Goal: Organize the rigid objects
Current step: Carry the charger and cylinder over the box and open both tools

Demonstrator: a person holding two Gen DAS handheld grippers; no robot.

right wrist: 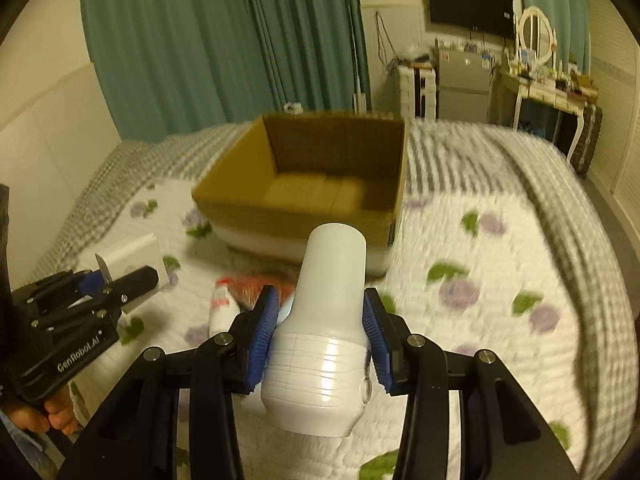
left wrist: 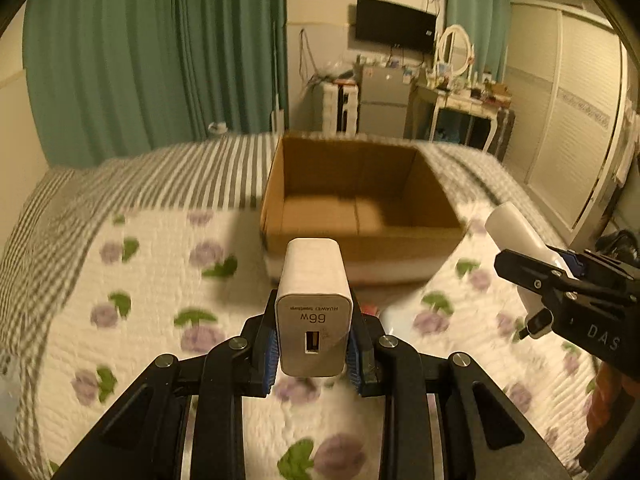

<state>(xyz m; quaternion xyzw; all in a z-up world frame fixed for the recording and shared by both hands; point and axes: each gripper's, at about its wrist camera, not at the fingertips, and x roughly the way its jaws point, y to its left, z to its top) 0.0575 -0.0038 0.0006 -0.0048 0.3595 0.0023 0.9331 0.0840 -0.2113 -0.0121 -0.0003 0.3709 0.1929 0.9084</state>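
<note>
My left gripper (left wrist: 314, 344) is shut on a white 66W charger block (left wrist: 314, 304) and holds it above the floral quilt, short of an open, empty cardboard box (left wrist: 360, 196). My right gripper (right wrist: 320, 336) is shut on a white ribbed plastic device with a round barrel (right wrist: 328, 320), also held in front of the box (right wrist: 304, 184). The right gripper and its white device (left wrist: 516, 232) show at the right of the left wrist view. The left gripper (right wrist: 120, 280) with the charger (right wrist: 136, 252) shows at the left of the right wrist view.
A small white bottle (right wrist: 222, 312) and a red packet (right wrist: 260, 288) lie on the quilt (right wrist: 480, 288) below the grippers. Green curtains (left wrist: 140, 60), a dresser (left wrist: 460, 96) and a wall TV (left wrist: 394, 26) stand beyond the bed.
</note>
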